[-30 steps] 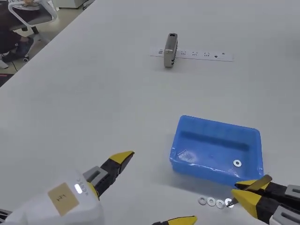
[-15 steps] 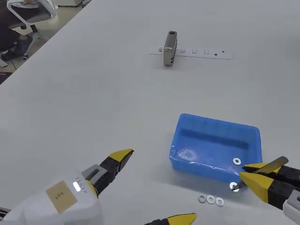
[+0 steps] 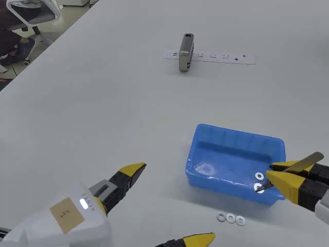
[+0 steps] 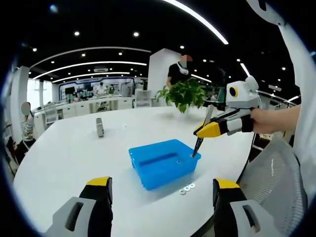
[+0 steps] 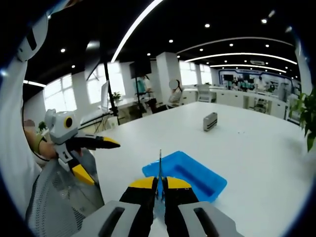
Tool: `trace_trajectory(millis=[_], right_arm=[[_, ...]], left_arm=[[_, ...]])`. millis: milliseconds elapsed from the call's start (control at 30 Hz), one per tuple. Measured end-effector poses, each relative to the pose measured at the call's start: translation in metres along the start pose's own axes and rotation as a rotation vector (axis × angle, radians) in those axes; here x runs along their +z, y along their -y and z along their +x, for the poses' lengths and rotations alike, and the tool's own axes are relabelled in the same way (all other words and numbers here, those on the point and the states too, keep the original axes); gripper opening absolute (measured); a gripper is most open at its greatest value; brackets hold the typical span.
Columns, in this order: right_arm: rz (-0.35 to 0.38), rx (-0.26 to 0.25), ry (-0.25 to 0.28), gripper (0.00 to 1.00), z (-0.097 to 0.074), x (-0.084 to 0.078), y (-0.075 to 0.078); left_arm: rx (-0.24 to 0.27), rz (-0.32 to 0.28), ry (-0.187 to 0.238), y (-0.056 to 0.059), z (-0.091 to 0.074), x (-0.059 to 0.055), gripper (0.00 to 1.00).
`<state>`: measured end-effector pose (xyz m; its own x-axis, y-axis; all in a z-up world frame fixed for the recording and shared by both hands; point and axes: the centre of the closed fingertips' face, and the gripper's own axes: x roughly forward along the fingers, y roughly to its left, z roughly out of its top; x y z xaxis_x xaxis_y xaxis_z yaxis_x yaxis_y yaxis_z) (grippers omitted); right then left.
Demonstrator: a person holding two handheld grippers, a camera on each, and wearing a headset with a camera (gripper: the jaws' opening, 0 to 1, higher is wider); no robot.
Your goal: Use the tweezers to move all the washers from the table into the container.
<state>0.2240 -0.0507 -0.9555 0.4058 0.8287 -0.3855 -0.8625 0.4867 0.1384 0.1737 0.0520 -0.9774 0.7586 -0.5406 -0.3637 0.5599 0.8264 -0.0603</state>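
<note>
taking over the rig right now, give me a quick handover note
Right gripper: shut on the tweezers; their tips seem to hold a carried washer over the near right corner of the blue container.
Left gripper: open, holding nothing, above the table left of the container.
Done: one loose washer lies in the container.
Left: drop the carried washer in, then move the three washers lying in a row on the table just in front of the container.

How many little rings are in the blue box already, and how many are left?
One washer lies in the container. The right tongs, shut on the tweezers, seem to hold a second washer at its near wall. Three washers wait on the table.
</note>
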Motion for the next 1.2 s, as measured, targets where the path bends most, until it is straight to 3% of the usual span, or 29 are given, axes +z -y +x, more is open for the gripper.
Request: trace_trajectory(millis=[600, 1000, 1133, 1200], right_arm=[[0.006, -0.016, -0.006, 0.03, 0.017, 0.002, 0.017], [0.025, -0.007, -0.013, 0.03, 0.029, -0.005, 0.028], [0.041, -0.01, -0.021, 0.03, 0.031, -0.01, 0.034], [0.051, -0.02, -0.022, 0.03, 0.032, -0.011, 0.039]], left_arm=[[0.001, 0.002, -0.007, -0.001, 0.0, -0.001, 0.84], [0.006, 0.005, -0.014, -0.002, 0.0, -0.002, 0.83], [0.009, -0.001, 0.011, -0.003, -0.001, 0.002, 0.84], [0.011, -0.006, 0.002, -0.003, -0.001, 0.0, 0.84]])
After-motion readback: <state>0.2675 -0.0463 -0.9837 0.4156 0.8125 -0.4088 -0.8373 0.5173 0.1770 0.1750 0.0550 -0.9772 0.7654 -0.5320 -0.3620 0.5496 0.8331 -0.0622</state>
